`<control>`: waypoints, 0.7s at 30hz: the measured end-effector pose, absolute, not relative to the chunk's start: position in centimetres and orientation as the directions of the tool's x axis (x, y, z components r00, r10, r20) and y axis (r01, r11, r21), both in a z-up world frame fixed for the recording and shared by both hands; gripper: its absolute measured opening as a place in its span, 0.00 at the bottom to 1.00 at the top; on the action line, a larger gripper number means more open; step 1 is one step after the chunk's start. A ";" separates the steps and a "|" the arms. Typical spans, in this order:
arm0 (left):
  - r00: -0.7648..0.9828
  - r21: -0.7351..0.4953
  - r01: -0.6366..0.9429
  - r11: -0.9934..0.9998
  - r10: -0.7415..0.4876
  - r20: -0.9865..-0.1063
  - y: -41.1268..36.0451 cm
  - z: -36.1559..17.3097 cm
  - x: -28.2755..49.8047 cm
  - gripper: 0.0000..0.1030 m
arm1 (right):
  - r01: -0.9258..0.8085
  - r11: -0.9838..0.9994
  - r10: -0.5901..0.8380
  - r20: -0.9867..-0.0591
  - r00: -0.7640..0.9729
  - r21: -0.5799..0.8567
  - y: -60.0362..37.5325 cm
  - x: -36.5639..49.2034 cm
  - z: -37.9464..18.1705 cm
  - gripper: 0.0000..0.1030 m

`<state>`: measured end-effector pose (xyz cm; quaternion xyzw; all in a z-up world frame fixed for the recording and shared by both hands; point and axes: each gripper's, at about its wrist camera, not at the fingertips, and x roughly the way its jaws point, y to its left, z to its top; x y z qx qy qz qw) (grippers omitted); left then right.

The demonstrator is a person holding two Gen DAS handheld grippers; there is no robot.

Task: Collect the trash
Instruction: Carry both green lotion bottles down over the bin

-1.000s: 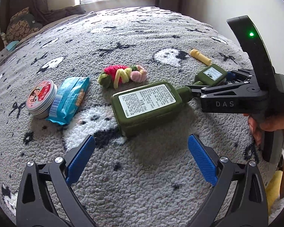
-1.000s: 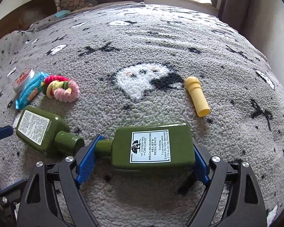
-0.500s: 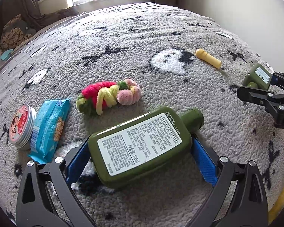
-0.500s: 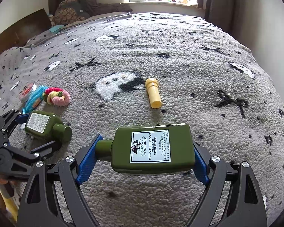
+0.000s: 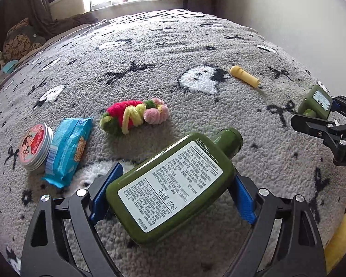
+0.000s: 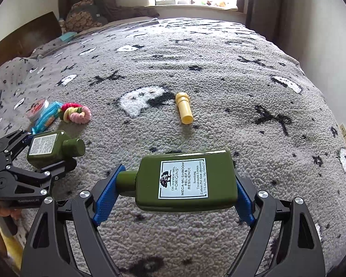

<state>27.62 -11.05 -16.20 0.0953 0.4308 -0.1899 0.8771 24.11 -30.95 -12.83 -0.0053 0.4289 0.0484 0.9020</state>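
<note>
Now the left gripper [image 5: 173,196] is closing on the big bottle [image 5: 170,184] between its jaws; the right gripper [image 6: 173,192] clamps the small bottle [image 6: 186,181] endwise.

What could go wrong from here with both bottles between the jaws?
1. The left gripper jaws are closing on the large green bottle, which lies skewed between them; it may twist or slip.
2. The right gripper clamps the small green bottle end to end, cap against one pad; it could pivot out.
3. The two grippers sit close together and may bump.
</note>
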 end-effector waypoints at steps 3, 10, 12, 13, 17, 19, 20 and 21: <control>0.569 0.000 0.406 0.914 -0.252 -0.783 -10.3 -14.9 25.5 0.81 | -0.095 0.995 0.085 -0.764 0.639 0.031 -30.4 22.5 -11.8 0.83; 0.614 -0.007 0.389 0.921 -0.265 -0.743 -8.4 -11.4 19.7 0.81 | -0.101 0.994 0.095 -0.731 0.675 0.037 -29.1 17.7 -9.0 0.83; 0.626 -0.012 0.391 0.920 -0.275 -0.730 -7.9 -10.5 18.0 0.81 | -0.100 0.994 0.095 -0.719 0.688 0.035 -28.7 16.0 -8.1 0.83; 0.632 -0.013 0.392 0.920 -0.279 -0.723 -7.8 -10.1 17.0 0.81 | -0.100 0.994 0.095 -0.715 0.693 0.035 -28.6 15.3 -7.8 0.83; 0.652 -0.019 0.390 0.920 -0.291 -0.700 -6.9 -8.7 13.5 0.81 | -0.102 0.994 0.109 -0.681 0.725 0.050 -27.7 11.8 -6.4 0.83; 0.660 -0.022 0.388 0.921 -0.295 -0.691 -6.4 -8.3 11.8 0.81 | -0.109 0.992 0.119 -0.668 0.735 0.057 -27.2 10.3 -6.0 0.83; 0.663 -0.024 0.386 0.922 -0.296 -0.687 -6.2 -8.2 11.0 0.81 | -0.114 0.992 0.122 -0.662 0.740 0.056 -26.9 9.4 -5.9 0.83; 0.666 -0.024 0.385 0.923 -0.296 -0.684 -6.0 -8.1 10.2 0.81 | -0.121 0.991 0.127 -0.657 0.743 0.054 -26.5 8.6 -5.7 0.83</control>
